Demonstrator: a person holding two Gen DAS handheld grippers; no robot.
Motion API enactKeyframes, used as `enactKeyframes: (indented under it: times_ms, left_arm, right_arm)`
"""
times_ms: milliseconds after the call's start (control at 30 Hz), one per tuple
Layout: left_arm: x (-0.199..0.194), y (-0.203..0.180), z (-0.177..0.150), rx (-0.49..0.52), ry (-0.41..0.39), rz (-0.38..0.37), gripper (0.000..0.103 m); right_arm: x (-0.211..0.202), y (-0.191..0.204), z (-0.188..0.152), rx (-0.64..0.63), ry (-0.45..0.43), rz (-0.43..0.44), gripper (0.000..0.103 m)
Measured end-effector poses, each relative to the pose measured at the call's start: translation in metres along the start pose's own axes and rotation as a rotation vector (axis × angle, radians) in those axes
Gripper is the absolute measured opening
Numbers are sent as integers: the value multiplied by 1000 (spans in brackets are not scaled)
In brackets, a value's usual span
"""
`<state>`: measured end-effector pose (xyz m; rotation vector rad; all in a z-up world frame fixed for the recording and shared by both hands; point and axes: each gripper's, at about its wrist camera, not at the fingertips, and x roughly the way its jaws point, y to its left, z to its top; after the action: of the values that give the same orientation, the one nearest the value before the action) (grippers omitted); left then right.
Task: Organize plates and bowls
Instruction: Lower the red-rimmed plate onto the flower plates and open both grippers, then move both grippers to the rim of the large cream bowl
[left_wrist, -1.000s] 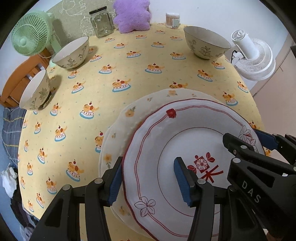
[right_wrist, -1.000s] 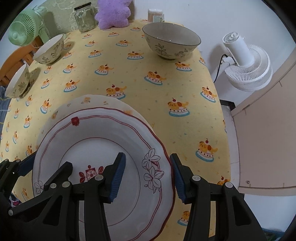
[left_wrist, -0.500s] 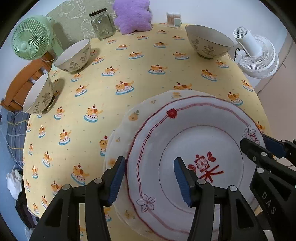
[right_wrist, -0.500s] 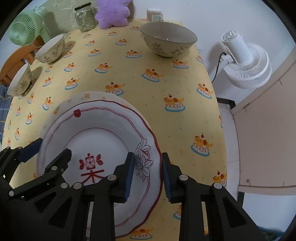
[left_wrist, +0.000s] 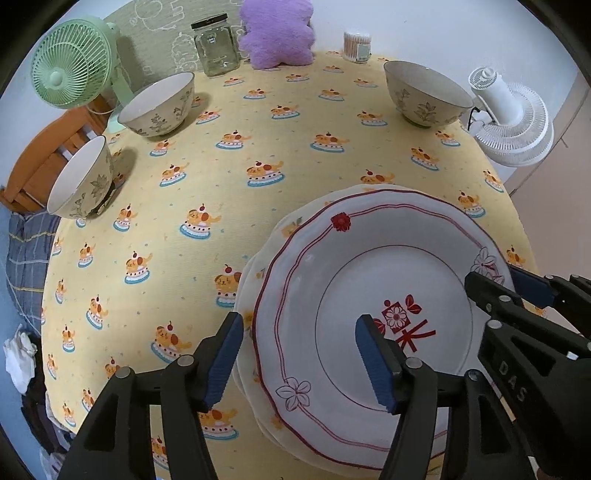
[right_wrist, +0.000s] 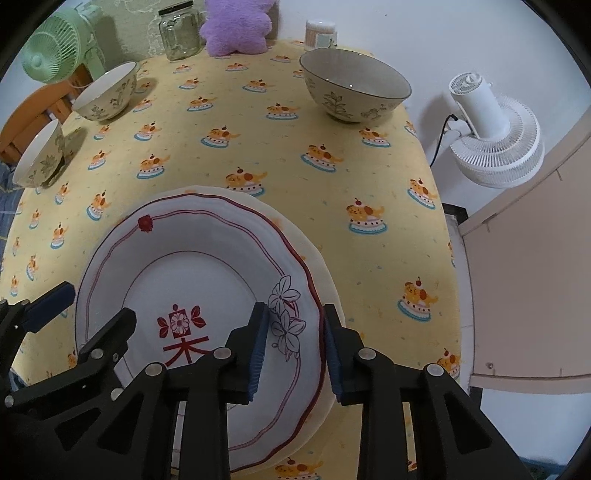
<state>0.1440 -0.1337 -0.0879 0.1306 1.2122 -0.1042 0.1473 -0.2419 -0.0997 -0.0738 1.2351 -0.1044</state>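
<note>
A white plate with a red rim line (left_wrist: 369, 280) (right_wrist: 207, 266) lies on a cream plate (left_wrist: 255, 266) (right_wrist: 325, 280) near the table's front edge. My left gripper (left_wrist: 299, 362) is open, its fingers straddling the red-rimmed plate's left rim. My right gripper (right_wrist: 293, 347) has narrowed its jaws around that plate's right rim by the flower mark. Three floral bowls stand apart: two at the left (left_wrist: 159, 105) (left_wrist: 79, 177) and one at the far right (left_wrist: 424, 92) (right_wrist: 354, 85).
At the back stand a green fan (left_wrist: 70, 68), a glass jar (left_wrist: 216, 44), a purple cushion (left_wrist: 277, 33) and a cotton-swab box (left_wrist: 356, 46). A white fan (right_wrist: 491, 133) stands beyond the table's right edge. A wooden chair (left_wrist: 40, 162) is at the left.
My right gripper's jaws have narrowed around the plate's right rim. Both grippers have pulled back a little toward the front edge. The left gripper stays open.
</note>
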Motion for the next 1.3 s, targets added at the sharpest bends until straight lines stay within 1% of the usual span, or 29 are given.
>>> enactKeyframes:
  times_ms: [67,133,233,300,367,433,500,667,933,1033,1300]
  left_arm:
    - [0,0,-1,5,-1,-11,68]
    - [0,0,-2,7,-1,-15,69]
    - [0,1,-2,-1,0,-21,69]
    - [-1,2,-3,-12,-1,-18,69]
    - [-2,5,-4,-24,-2,-19,69]
    - [-6,8,-5,-42,-10,-17,73]
    - [-12,12,-6,-54,-24,-13,73]
    - [-27,27,-6,-52,-59,-8,74]
    - [-44,70,-4,-35,-102,-27,85]
    - [-48,88,-4,-26,-117,-38,87]
    - [-57,140,-6,-15,-163,-66,87]
  right_arm:
    - [1,2,0,-2,3,-23,34]
    - [1,3,0,-7,4,-18,38]
    - [1,3,-2,-7,5,-16,40]
    - [0,2,-3,-2,10,-6,46]
    - [-1,-2,-4,10,11,2,58]
    - [-4,-5,-4,19,1,5,64]
    - [-9,-5,-3,24,-12,8,69]
    - [-22,5,-1,29,-40,27,70]
    - [-47,36,2,85,-78,51,70]
    - [-56,52,3,108,-90,49,70]
    - [-74,100,5,142,-126,36,70]
